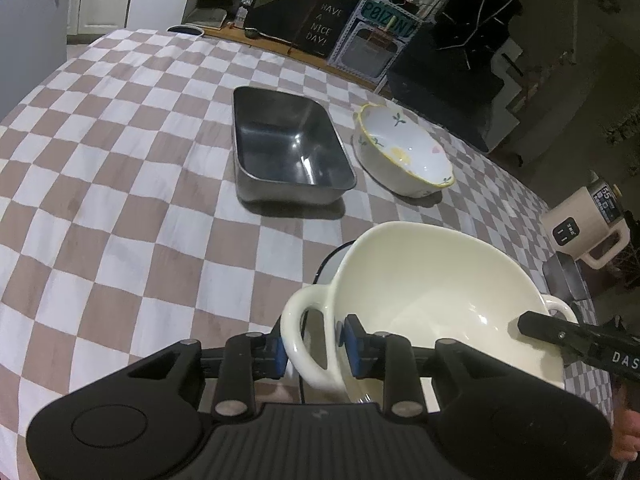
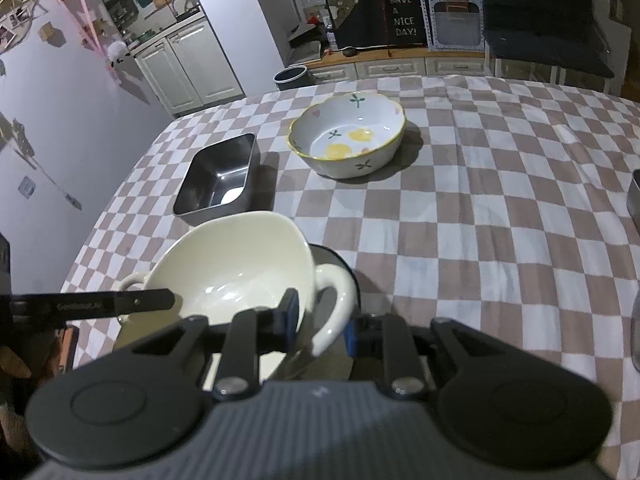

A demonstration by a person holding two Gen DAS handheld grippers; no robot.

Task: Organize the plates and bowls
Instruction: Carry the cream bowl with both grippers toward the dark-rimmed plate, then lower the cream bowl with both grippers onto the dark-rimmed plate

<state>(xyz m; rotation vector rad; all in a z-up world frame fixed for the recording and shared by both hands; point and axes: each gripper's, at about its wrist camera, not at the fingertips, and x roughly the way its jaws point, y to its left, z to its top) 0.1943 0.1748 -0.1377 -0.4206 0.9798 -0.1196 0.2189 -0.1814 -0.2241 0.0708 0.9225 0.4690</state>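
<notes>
Cream two-handled bowl (image 1: 432, 304) sits near the table's near edge, over a dark-rimmed plate (image 2: 340, 268). Left tool (image 1: 314, 346) straddles one loop handle, blue pads narrow; contact on the handle unclear. Right tool (image 2: 320, 320) closes narrow around the opposite handle, pads either side of it. Table (image 1: 120, 160) carries a brown-and-white checked cloth. Toward its far edge: steel rectangular pan (image 1: 288, 148) and flower-painted bowl (image 1: 404, 152), side by side, apart. Beyond: white cabinets (image 2: 192, 64), a black "HAVE A NICE DAY!" sign (image 2: 404, 16).
</notes>
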